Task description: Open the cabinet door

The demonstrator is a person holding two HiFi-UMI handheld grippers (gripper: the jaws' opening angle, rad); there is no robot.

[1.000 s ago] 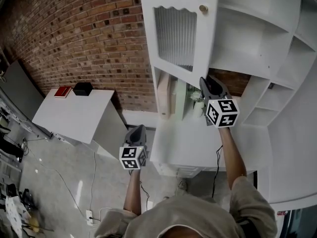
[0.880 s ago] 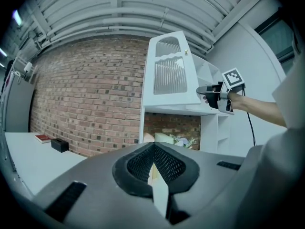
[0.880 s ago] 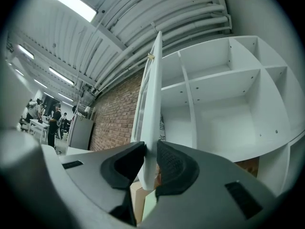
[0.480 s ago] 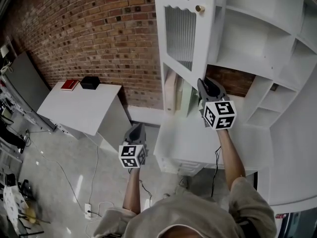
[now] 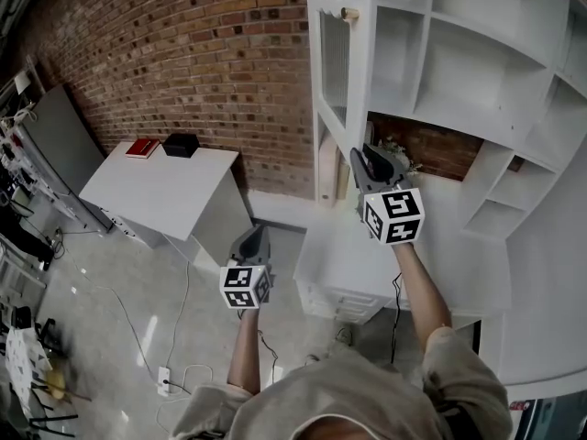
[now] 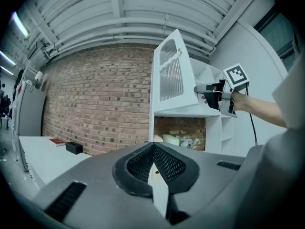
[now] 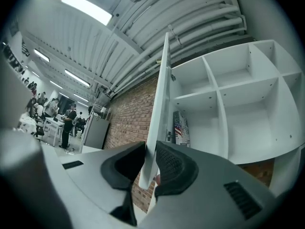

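- A brick wall (image 5: 183, 53) backs the white cabinet (image 5: 477, 71), whose upper shelves now stand bare to the room.
- The door (image 5: 335, 53) on the cabinet's left side stands swung well out from the shelves, nearly edge-on in the head view. By the look of it the opening is mostly done, and only the last of the swing and the release remain.
- A white table (image 5: 165, 191) stands well apart to the left, against the wall, and has no part in the work.
- The right gripper (image 5: 362, 159) is clamped on the door's lower edge, with the thin white panel (image 7: 159, 109) pinched between its pads.
- The left gripper (image 5: 257, 235) hangs low and away from the cabinet, its jaws together on nothing (image 6: 155, 163).
- The small knob (image 5: 349, 13) near the door's top goes unused.
- A second ago the door's ribbed pane faced the head camera broadly and covered more of the shelves. It has since turned further out, and the right gripper has gone leftward with it. The left gripper sits at much the same spot in the picture.
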